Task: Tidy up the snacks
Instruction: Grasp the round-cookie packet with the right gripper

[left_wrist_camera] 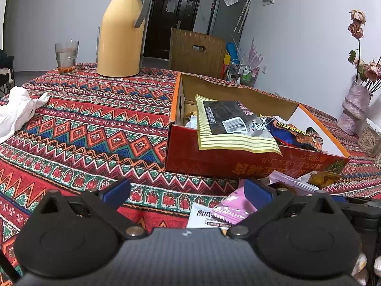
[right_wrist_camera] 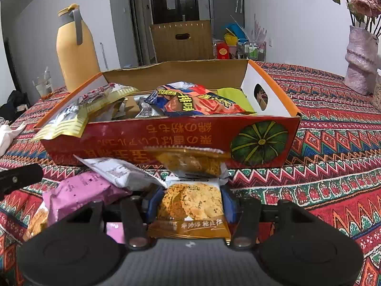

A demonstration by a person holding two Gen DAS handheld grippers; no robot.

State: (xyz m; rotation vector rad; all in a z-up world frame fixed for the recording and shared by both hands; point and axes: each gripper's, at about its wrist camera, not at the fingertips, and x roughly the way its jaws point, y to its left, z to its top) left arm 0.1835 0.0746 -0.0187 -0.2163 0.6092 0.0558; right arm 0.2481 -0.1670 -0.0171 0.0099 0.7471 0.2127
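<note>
White cloth point(left_wrist_camera: 16, 109) at nine o'clock on the counter point(left_wrist_camera: 95, 124), near the edge. Glass point(left_wrist_camera: 66, 57) at eleven o'clock, yellow flask point(left_wrist_camera: 121, 31) just beside it toward twelve. Left gripper point(left_wrist_camera: 187, 190) low over the patterned cover, jaws wide and holding nothing; pink packet point(left_wrist_camera: 234, 206) and white packet point(left_wrist_camera: 207, 215) lying just ahead of the right-hand finger. Red box point(left_wrist_camera: 238, 162) at one o'clock, open on top, with a black-and-yellow bag point(left_wrist_camera: 233, 126) draped over its near wall and a blue-orange bag point(left_wrist_camera: 293, 133) beside that, inside.

From the right wrist: pink packet point(right_wrist_camera: 78, 195) at nine o'clock, a white packet point(right_wrist_camera: 116, 171) resting on it. Right gripper point(right_wrist_camera: 190, 202) with jaws narrow, clamped on both sides of a cracker packet point(right_wrist_camera: 190, 205). Second cracker packet point(right_wrist_camera: 190, 162) just ahead, leaning against the box point(right_wrist_camera: 166, 138) front. Orange bag point(right_wrist_camera: 197, 102) and a green one point(right_wrist_camera: 233, 97) inside the box at twelve o'clock. Vase point(right_wrist_camera: 359, 57) with flowers at two o'clock, well apart.
</note>
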